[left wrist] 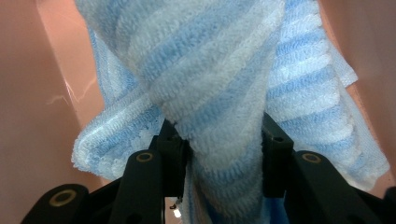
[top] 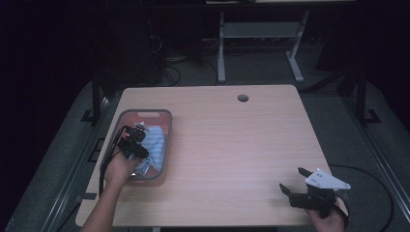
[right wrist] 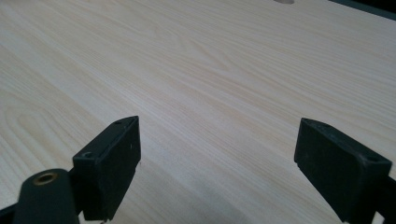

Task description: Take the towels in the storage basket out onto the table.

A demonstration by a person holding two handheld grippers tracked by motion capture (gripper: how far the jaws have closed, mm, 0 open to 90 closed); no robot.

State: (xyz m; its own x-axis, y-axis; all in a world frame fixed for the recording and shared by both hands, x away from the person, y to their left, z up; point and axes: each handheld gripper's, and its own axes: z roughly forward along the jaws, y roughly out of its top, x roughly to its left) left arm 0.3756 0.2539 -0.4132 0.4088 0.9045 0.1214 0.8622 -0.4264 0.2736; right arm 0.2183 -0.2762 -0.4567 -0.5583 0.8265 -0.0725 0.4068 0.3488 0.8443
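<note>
A blue-and-white striped towel (top: 157,140) lies bunched in a clear pinkish plastic bin (top: 145,112) at the table's left side. My left gripper (top: 139,137) reaches down into the bin. In the left gripper view its jaws stand on either side of a thick fold of the towel (left wrist: 210,70), and the gripper (left wrist: 222,140) is shut on it. The bin wall (left wrist: 28,93) shows pink behind the cloth. My right gripper (top: 292,179) hovers near the table's front right corner. It (right wrist: 219,154) is open, with bare wood between its jaws.
The light wooden table (top: 232,140) has a round cable hole (top: 242,98) near its far edge. Another desk frame (top: 261,43) and cables stand on the dark floor beyond. The right gripper's cable trails off the table's right edge.
</note>
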